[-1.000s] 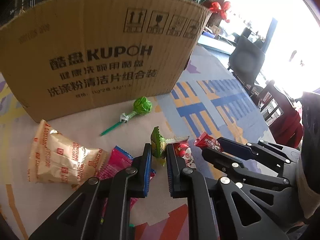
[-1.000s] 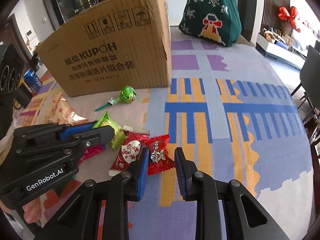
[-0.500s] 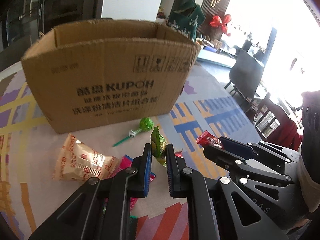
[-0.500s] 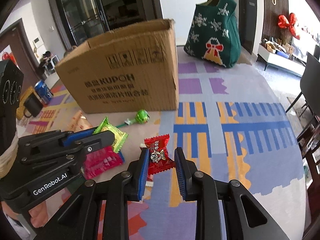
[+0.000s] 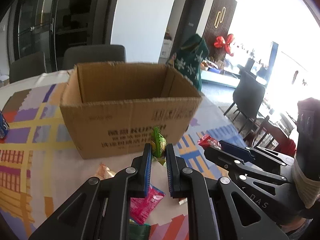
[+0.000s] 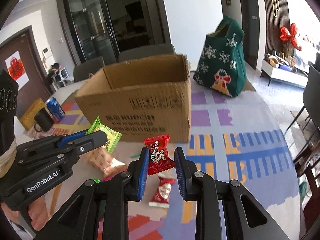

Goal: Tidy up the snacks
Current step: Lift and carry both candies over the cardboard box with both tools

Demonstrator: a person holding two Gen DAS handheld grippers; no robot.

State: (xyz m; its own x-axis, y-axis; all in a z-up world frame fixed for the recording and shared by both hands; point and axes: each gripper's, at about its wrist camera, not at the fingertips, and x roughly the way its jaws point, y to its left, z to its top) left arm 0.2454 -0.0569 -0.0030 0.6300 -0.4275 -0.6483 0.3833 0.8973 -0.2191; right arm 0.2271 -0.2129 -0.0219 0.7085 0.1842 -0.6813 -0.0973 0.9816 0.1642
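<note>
My left gripper (image 5: 158,150) is shut on a green candy packet (image 5: 158,143), held up in front of the open cardboard box (image 5: 128,124). My right gripper (image 6: 162,156) is shut on a red candy packet (image 6: 159,156), also lifted off the table and short of the box (image 6: 140,102). In the right wrist view the left gripper (image 6: 96,138) shows at the left with the green packet (image 6: 104,134). In the left wrist view the right gripper (image 5: 218,146) shows at the right with the red packet (image 5: 208,141). The box's inside looks empty where visible.
On the patterned tablecloth (image 6: 240,140) lie a red-and-white candy (image 6: 163,190), a beige snack bag (image 6: 104,160) and a pink packet (image 5: 146,204). A green knitted bag (image 6: 222,60) stands right of the box. A blue can (image 6: 55,108) and dark mug (image 6: 43,120) sit left.
Both grippers have risen with their candies; the box top and its inside have come into view. The lollipop on the table is now hidden behind the grippers.
</note>
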